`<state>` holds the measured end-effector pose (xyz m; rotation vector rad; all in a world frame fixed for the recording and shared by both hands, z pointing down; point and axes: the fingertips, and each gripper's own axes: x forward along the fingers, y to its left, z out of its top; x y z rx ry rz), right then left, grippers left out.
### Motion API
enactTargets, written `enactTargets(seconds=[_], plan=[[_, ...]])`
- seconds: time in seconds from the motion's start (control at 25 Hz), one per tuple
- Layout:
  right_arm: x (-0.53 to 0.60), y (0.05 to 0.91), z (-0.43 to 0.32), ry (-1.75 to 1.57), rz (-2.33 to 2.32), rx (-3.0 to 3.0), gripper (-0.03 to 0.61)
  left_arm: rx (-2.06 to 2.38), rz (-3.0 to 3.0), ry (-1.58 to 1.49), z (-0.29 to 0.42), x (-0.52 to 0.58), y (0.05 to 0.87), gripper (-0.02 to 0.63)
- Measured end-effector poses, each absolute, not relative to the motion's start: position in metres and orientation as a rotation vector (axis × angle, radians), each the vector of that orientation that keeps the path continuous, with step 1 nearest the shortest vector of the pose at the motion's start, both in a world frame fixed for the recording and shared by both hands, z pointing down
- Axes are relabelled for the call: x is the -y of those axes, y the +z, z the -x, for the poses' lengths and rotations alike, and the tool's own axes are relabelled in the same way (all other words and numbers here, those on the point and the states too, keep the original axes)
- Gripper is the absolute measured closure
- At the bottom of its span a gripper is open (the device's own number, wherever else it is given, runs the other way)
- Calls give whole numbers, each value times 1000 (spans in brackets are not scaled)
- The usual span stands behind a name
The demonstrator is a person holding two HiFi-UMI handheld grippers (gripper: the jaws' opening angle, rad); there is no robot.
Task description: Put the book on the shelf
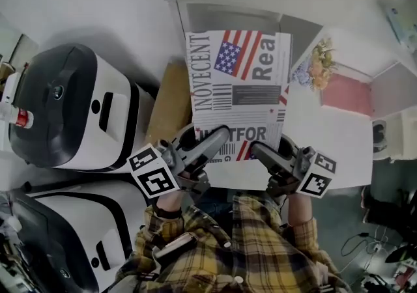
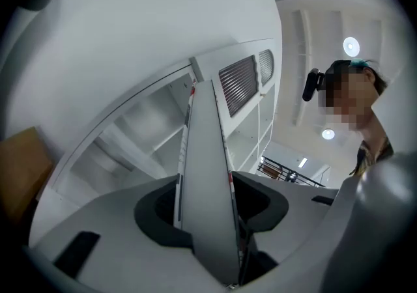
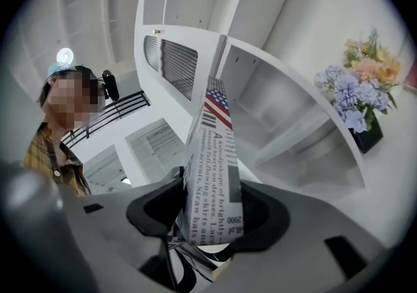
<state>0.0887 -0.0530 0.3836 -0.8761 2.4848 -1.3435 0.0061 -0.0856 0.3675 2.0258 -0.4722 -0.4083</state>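
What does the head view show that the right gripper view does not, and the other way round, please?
Only the head view: the whole flag-printed cover of the book, the left gripper shut on its near edge, and two black-and-white machines at left. Only the right gripper view: a louvred panel, a ceiling light and the camera on the person's head. Both: the right gripper with jaws shut on the book, the white shelf and the flowers.
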Motion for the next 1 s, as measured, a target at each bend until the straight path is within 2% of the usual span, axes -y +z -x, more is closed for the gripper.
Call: enactTargets(seconds=[1.0], plan=[[54,384,-89,-1332,902,-2493,345,454,-2012,-422,-7,86,369,426]])
